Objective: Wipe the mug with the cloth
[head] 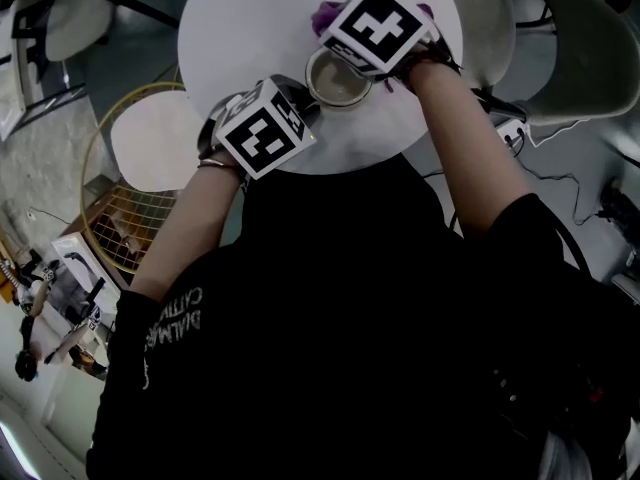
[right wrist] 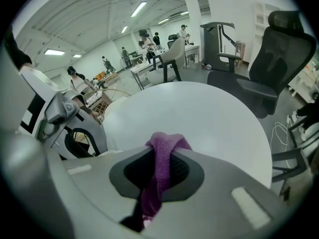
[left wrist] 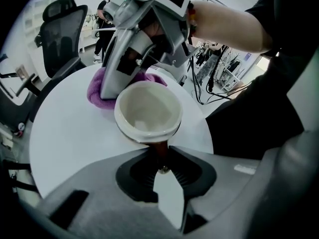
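Note:
A mug (head: pixel 338 78) with a pale inside stands upright near the front of the round white table (head: pixel 250 28). My left gripper (head: pixel 300 103) comes at it from the lower left. In the left gripper view its jaws (left wrist: pixel 160 163) are shut on the dark brown handle below the mug (left wrist: pixel 148 108). The purple cloth (head: pixel 325 13) lies bunched just beyond the mug. My right gripper (head: pixel 328 30) is over it. In the right gripper view the cloth (right wrist: pixel 162 168) is pinched between the shut jaws of that gripper (right wrist: pixel 159 178) and hangs down. The cloth (left wrist: pixel 99 91) touches the mug's far-left side.
A white stool seat (head: pixel 155 138) and a wire basket (head: pixel 130 218) stand left of the table. Grey chairs (head: pixel 590 58) are at the right, with cables (head: pixel 545 158) on the floor. A black office chair (right wrist: pixel 269 78) stands beyond the table (right wrist: pixel 209 118).

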Available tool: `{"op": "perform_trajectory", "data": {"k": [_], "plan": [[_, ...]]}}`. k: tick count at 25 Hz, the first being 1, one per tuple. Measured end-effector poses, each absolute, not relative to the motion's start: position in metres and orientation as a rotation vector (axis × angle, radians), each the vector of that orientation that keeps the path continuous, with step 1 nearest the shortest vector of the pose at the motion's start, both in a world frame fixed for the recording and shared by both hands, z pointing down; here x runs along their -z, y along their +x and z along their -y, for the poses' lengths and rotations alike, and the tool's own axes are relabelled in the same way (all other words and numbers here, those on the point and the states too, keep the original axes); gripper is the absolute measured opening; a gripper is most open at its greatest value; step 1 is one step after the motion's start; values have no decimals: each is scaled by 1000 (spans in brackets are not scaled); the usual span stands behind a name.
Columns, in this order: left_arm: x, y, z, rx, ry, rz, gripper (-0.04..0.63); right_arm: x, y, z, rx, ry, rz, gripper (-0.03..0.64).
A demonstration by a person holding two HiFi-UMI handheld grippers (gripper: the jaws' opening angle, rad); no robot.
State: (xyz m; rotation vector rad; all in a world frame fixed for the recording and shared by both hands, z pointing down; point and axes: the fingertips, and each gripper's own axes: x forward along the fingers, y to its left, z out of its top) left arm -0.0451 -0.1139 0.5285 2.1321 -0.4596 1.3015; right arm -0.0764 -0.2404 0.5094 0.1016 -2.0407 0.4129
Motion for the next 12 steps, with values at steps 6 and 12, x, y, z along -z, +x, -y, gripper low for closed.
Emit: {"op": "perform_trajectory", "data": {"k": [6,12], "plan": [[-530,-44,115,-1285,2131,490,63,-508,-84,235,-411,81,2037,31],[-528,-45,116,-1281,2110,521,63,-506,-90,231,-386,44,2014,31]]}}
